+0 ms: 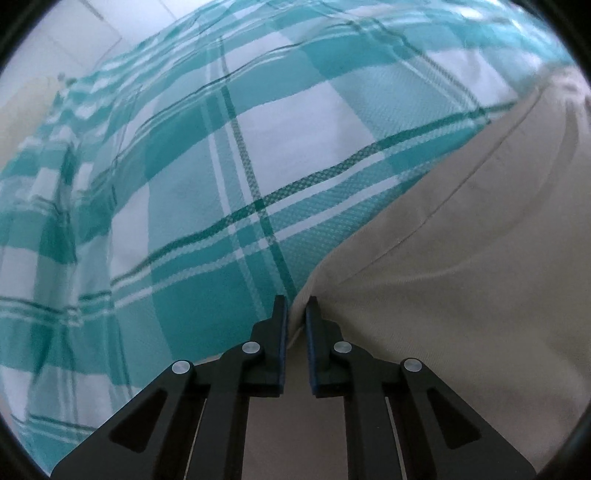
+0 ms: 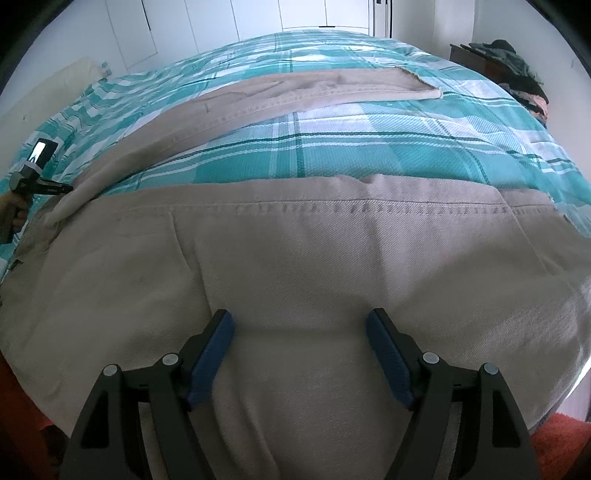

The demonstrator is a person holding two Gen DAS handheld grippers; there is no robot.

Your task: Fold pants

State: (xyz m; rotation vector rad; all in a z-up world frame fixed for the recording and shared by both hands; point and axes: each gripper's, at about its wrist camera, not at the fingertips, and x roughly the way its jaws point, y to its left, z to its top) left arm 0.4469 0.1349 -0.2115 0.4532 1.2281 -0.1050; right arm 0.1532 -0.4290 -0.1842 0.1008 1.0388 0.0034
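Observation:
Beige pants [image 2: 295, 258] lie spread on a bed with a teal and white plaid cover [image 2: 369, 147]. One leg fills the near part of the right wrist view; the other leg [image 2: 295, 96] runs across farther back. My right gripper [image 2: 300, 325] is open, just above the near leg, empty. My left gripper [image 1: 296, 314] is shut on the edge of the pants [image 1: 443, 277], pinching a fold of beige cloth between its pads. The left gripper also shows at the left edge of the right wrist view [image 2: 55, 190], at the pants' crotch end.
White wardrobe doors [image 2: 303, 14] stand behind the bed. A dark bedside table with piled clothes [image 2: 517, 70] is at the far right. Red floor covering [image 2: 561, 443] shows below the bed's near edge. A cream pillow [image 2: 77, 74] lies at the left.

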